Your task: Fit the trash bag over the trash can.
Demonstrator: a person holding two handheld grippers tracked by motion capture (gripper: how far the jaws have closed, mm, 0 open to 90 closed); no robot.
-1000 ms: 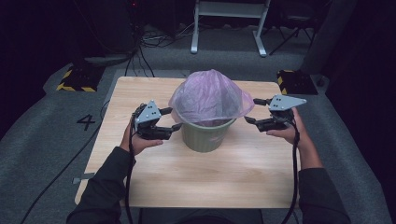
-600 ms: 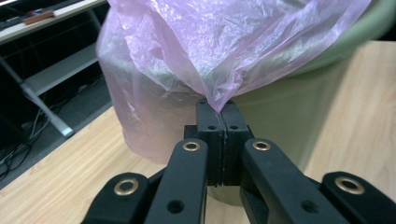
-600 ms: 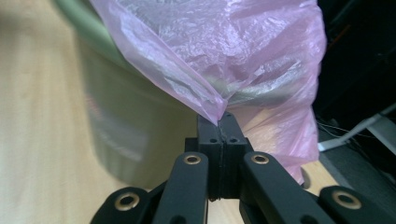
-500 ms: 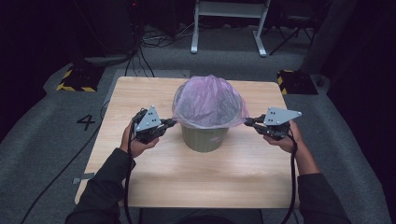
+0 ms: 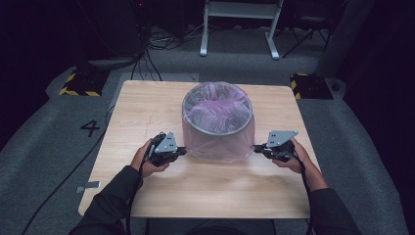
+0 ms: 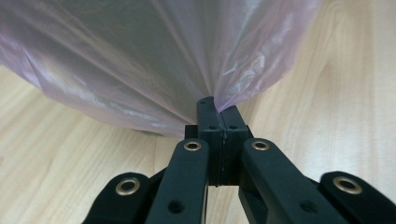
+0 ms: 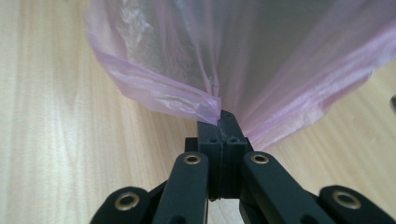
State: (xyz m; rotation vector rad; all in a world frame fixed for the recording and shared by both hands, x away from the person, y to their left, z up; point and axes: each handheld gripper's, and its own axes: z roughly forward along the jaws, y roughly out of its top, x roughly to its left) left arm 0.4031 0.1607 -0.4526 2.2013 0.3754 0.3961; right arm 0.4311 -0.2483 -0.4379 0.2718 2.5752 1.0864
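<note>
A grey-green round bin (image 5: pixel 218 128) stands mid-table, lined with a thin pink plastic bag (image 5: pixel 215 110) whose skirt hangs down over the bin's outside almost to the tabletop. My left gripper (image 5: pixel 183 150) sits low at the bin's left side, shut on the bag's lower edge (image 6: pixel 219 100). At the bin's right side my right gripper (image 5: pixel 255 147) is likewise shut on the bag's edge (image 7: pixel 215 112). Both pinch points are pulled taut, close to the wood. The bag sags loosely inside the bin's mouth.
The wooden table (image 5: pixel 147 105) has bare wood all around the bin. Grey carpet with a painted 4 (image 5: pixel 90 128) surrounds it. Black-and-yellow floor blocks (image 5: pixel 78 85) and a white stand (image 5: pixel 240 24) lie beyond the far edge, with cables (image 5: pixel 151 44) on the floor.
Both grippers came down from the bin's rim height to near the tabletop, pulling the bag's edge with them. The bag, earlier domed over the bin, now sits sunk inside its mouth.
</note>
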